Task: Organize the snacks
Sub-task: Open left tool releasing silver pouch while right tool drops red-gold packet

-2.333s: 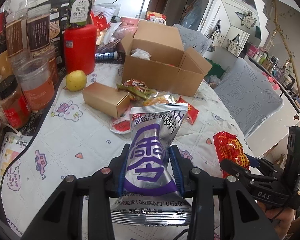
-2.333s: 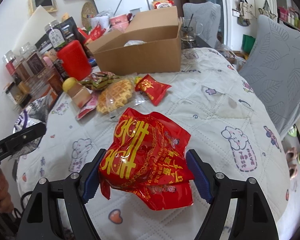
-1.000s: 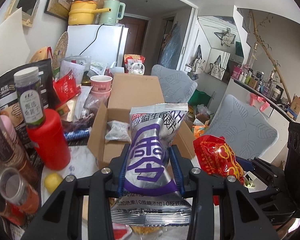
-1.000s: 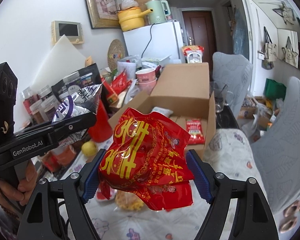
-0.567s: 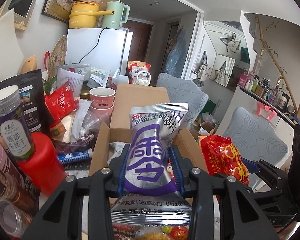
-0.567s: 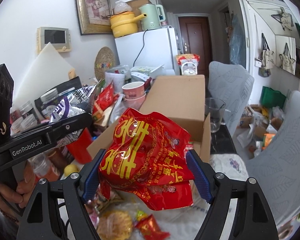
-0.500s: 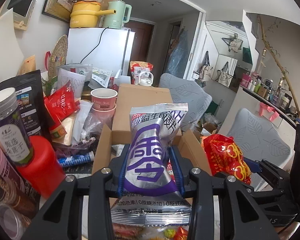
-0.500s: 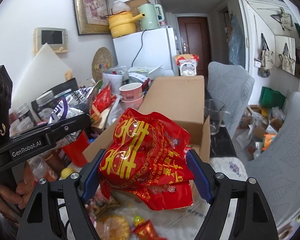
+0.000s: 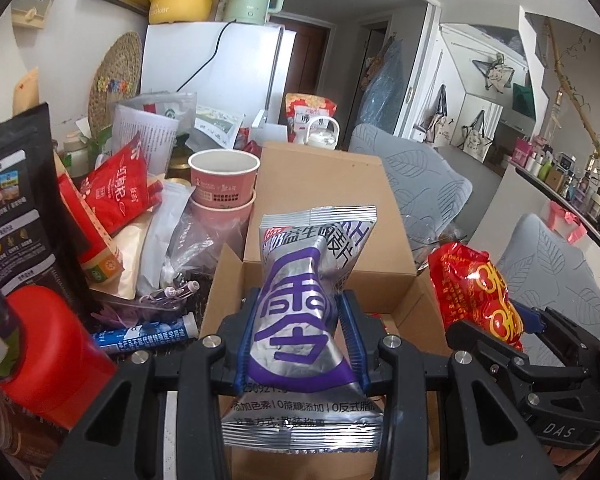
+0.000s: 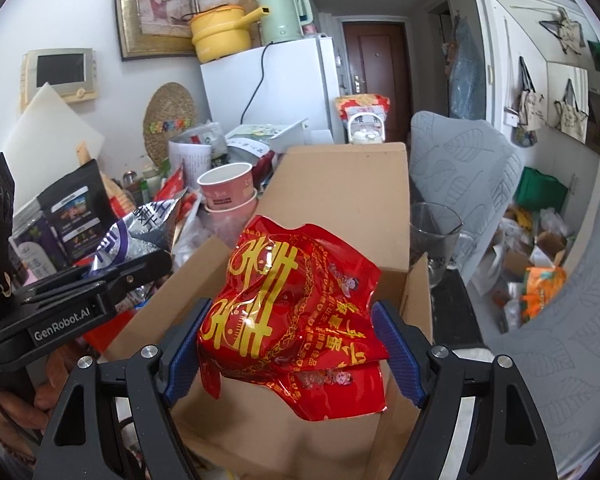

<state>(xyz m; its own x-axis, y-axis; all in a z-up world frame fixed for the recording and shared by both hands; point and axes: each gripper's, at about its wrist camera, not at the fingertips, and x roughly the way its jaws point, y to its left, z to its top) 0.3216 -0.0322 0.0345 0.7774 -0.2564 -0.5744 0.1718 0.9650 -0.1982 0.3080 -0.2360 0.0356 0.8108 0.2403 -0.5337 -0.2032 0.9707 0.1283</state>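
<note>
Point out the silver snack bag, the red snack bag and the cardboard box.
silver snack bag (image 9: 300,312): left wrist view, purple printed middle.
red snack bag (image 10: 288,312): right wrist view, front face with yellow print.
cardboard box (image 10: 340,196): right wrist view, raised back flap.

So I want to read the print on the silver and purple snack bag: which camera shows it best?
The left wrist view: the silver and purple snack bag faces the camera, pinched in the left hand-held gripper, its print readable. The right wrist view shows only its crumpled top at an angle, beside the cardboard box.

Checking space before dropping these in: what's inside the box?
Little shows: a bit of red packet on the box floor. The silver bag and red bag cover the rest.
</note>
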